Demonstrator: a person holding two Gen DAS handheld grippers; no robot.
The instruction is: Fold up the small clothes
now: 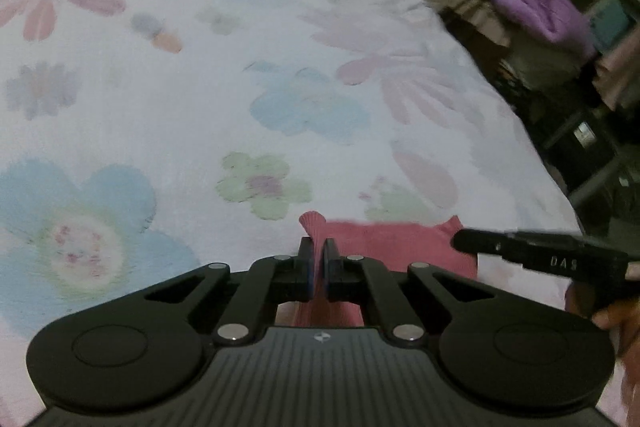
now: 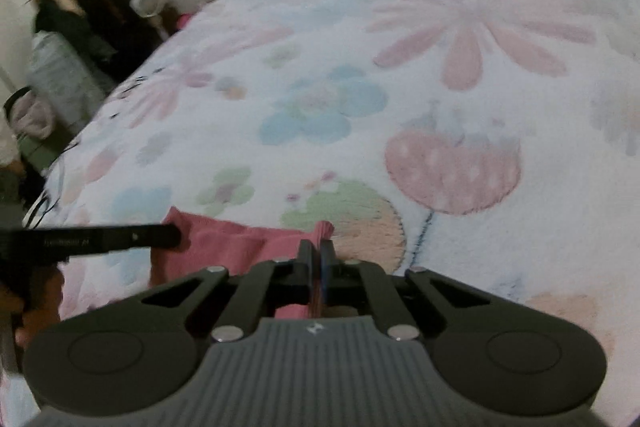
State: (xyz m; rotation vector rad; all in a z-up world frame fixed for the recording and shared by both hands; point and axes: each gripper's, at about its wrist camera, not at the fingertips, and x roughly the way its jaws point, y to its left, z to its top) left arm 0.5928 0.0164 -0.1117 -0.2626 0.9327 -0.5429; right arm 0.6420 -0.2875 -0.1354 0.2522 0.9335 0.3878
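A small pink knitted garment (image 1: pixel 392 241) lies stretched over the near part of a floral bedspread (image 1: pixel 224 75). My left gripper (image 1: pixel 319 247) is shut on its left corner, and the cloth sticks up between the pads. My right gripper (image 2: pixel 318 249) is shut on the opposite corner of the garment (image 2: pixel 236 247). Each gripper shows in the other's view, the right gripper (image 1: pixel 464 241) at the right edge of the left wrist view and the left gripper (image 2: pixel 172 233) at the left edge of the right wrist view. The cloth spans between them. The lower part of the garment is hidden under the gripper bodies.
The bedspread (image 2: pixel 400 87) covers a bed that drops off at its right edge (image 1: pixel 500 99) into a cluttered dark room with a purple cloth (image 1: pixel 540 3). Beyond the bed's left edge (image 2: pixel 132 83) stand dark clothes and a grey bag (image 2: pixel 60 71).
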